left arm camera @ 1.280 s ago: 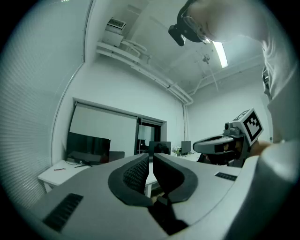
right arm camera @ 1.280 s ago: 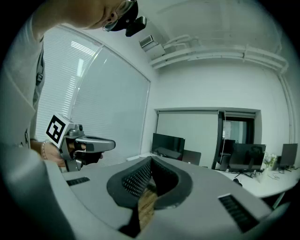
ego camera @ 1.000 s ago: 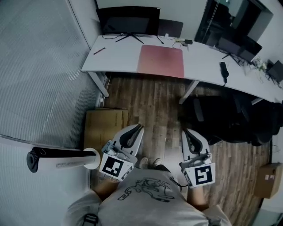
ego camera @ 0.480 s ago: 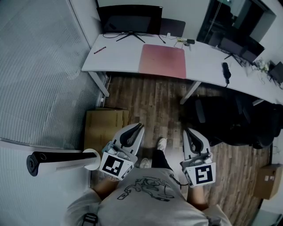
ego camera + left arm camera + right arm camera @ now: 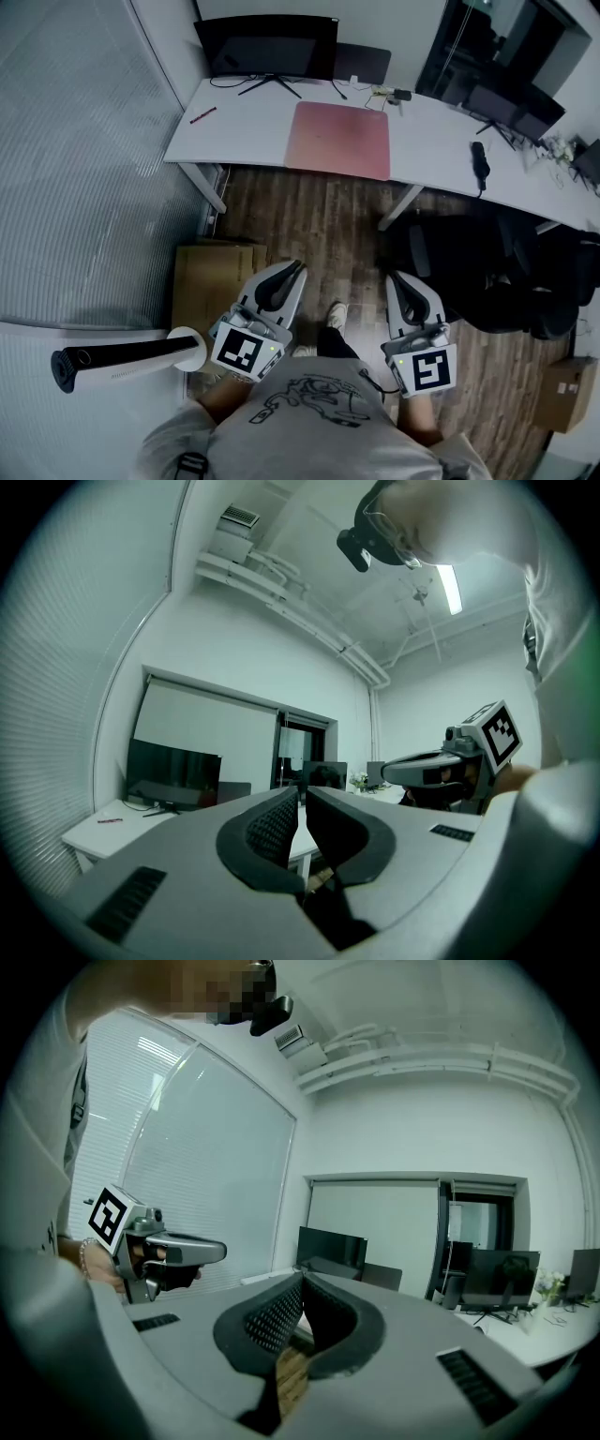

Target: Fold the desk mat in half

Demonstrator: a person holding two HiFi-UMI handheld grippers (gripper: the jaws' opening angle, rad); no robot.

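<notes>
While left gripper [image 5: 292,270] & right gripper [image 5: 398,281] hang w/ jaws closed, empty, desk mat [image 5: 339,139] on counter [image 5: 248,127] looks thin, floppy: pinch near corners.

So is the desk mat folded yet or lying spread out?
Spread out: the desk mat lies flat as one full rectangle on the desk.

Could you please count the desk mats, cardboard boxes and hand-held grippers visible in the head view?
Pink rectangular desk mat: 1
Brown cardboard boxes: 2
Grey hand-held grippers, left gripper and right gripper: 2
Total: 5
</notes>
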